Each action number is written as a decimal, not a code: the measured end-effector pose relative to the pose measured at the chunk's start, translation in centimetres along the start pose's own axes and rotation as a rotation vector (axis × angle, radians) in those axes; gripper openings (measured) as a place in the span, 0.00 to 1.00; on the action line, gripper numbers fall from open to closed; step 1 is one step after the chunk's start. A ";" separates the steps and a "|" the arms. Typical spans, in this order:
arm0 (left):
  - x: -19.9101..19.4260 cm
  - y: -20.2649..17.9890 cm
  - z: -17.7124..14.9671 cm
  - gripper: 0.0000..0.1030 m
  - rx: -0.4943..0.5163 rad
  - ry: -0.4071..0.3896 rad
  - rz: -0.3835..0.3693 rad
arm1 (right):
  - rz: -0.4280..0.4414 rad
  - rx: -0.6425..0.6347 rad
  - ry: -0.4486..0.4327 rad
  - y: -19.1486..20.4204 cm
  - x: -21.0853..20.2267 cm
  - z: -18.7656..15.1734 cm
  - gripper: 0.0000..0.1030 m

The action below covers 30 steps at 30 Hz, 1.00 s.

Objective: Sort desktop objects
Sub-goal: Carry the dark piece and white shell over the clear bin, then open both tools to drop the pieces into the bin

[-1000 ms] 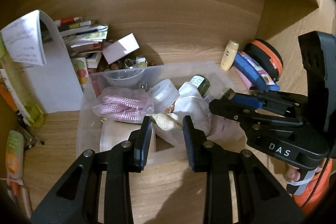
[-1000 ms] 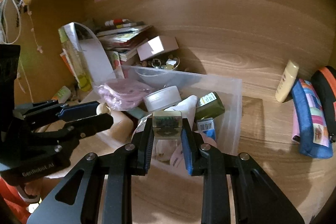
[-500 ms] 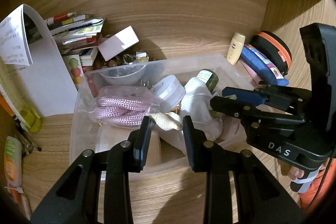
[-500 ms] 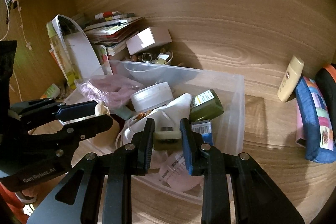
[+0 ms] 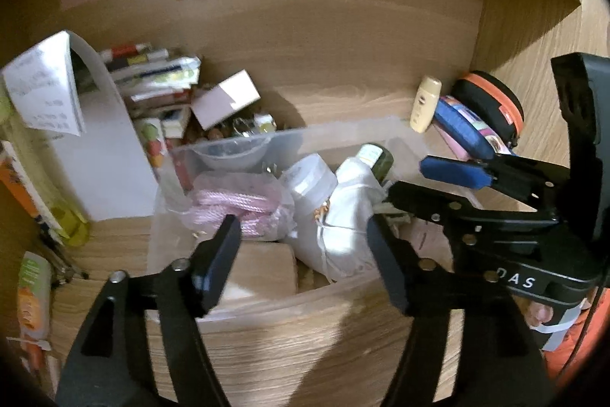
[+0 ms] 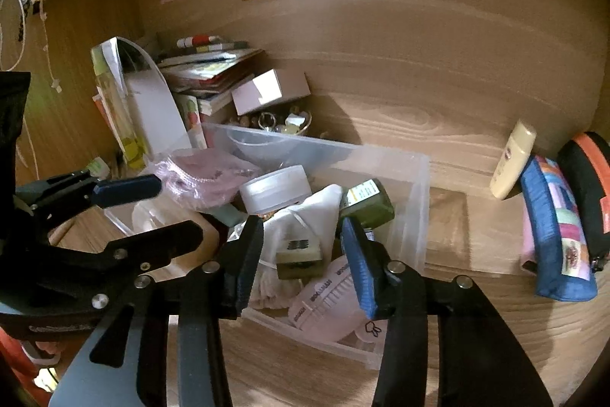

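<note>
Both drops into the bin done.
My left claw and right claw have just been opening, both spread; block lies released between right jaws.

Left gripper and right gripper just opened.

Both wrist cams looked down at an angle into the same clear bin, up close. Left cam sat left of it, right cam right, each catching the other gripper at its edge
</note>
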<state>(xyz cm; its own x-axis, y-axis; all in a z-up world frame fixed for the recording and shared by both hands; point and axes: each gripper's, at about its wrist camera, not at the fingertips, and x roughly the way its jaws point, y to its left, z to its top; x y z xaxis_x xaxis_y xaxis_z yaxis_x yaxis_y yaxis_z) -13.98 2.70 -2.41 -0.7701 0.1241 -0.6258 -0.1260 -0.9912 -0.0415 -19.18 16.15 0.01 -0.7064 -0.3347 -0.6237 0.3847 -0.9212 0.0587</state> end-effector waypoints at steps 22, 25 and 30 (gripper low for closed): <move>-5.8 0.2 -2.6 0.93 -0.007 -0.098 0.124 | -0.046 0.014 -0.139 1.8 -8.5 -2.3 0.71; -6.5 0.2 -3.1 0.93 -0.006 -0.098 0.124 | -0.043 0.019 -0.148 2.2 -9.3 -2.9 0.71; -7.6 -0.1 -4.2 0.93 0.004 -0.116 0.121 | -0.045 0.033 -0.164 2.8 -10.6 -3.9 0.77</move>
<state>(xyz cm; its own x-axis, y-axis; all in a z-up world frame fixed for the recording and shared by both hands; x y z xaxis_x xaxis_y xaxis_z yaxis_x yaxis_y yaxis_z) -5.44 1.62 -0.94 -0.8467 0.0085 -0.5320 -0.0304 -0.9990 0.0324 -8.32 17.90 3.70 -0.8111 -0.3184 -0.4906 0.3328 -0.9410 0.0605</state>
